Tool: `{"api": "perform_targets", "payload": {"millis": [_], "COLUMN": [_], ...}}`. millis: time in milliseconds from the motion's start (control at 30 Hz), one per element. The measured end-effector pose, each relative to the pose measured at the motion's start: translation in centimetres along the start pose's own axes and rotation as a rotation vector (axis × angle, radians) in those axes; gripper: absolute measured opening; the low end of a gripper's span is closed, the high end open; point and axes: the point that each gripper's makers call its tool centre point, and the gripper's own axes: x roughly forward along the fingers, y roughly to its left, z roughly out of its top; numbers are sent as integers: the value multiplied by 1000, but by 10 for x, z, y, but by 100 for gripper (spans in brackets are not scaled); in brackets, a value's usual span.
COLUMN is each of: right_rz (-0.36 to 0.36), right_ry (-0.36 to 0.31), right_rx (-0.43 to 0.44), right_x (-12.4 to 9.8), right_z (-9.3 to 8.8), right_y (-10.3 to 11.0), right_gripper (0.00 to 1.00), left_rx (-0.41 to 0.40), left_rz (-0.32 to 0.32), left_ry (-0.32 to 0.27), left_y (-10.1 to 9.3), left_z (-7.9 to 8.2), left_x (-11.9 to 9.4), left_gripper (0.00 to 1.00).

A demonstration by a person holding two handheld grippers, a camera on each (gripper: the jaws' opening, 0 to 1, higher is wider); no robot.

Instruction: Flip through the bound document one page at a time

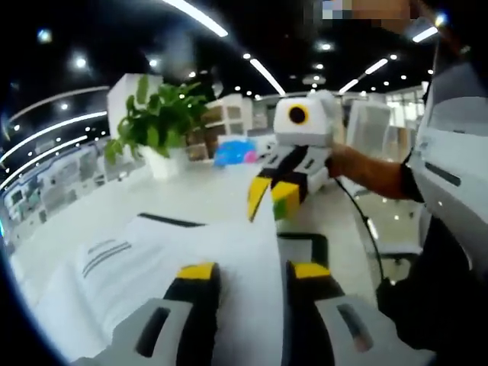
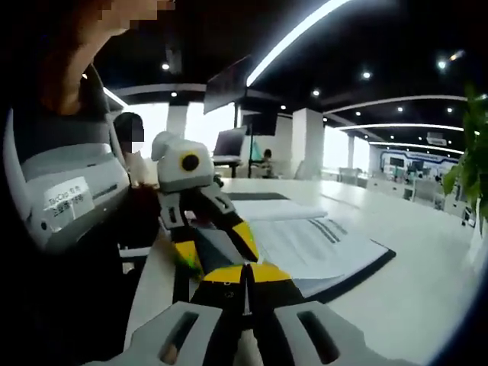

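Left gripper view: our left gripper (image 1: 248,276) jaws stand apart, a lifted page (image 1: 252,252) between them, unclamped. The right gripper (image 1: 273,200) beyond pinches its top edge.

Right gripper view: jaws closed on that page, the bound document (image 2: 320,248) lying on the counter (image 2: 412,297) ahead-right.

Bound document (image 1: 191,255) flat on table (image 1: 206,194), potted plant (image 1: 156,122) behind.

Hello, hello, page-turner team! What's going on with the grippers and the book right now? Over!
Left gripper open over the bound document. Right gripper shut on a lifted page, mid-flip. Potted plant behind on the table, not in the way.
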Motion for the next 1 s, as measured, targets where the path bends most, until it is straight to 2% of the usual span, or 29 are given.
{"api": "perform_targets", "payload": {"millis": [233, 1000], "right_rz": [-2, 0], "right_ry": [-22, -54], "right_rx": [-1, 0], "right_x": [0, -1], "right_z": [3, 9], "right_y": [-1, 0], "right_gripper": [4, 4], "left_rx": [8, 37], "left_rz": [8, 49], "left_ry": [30, 43], "left_y": [1, 8], "left_z": [3, 8], "left_x": [7, 8], "left_gripper": [34, 27]}}
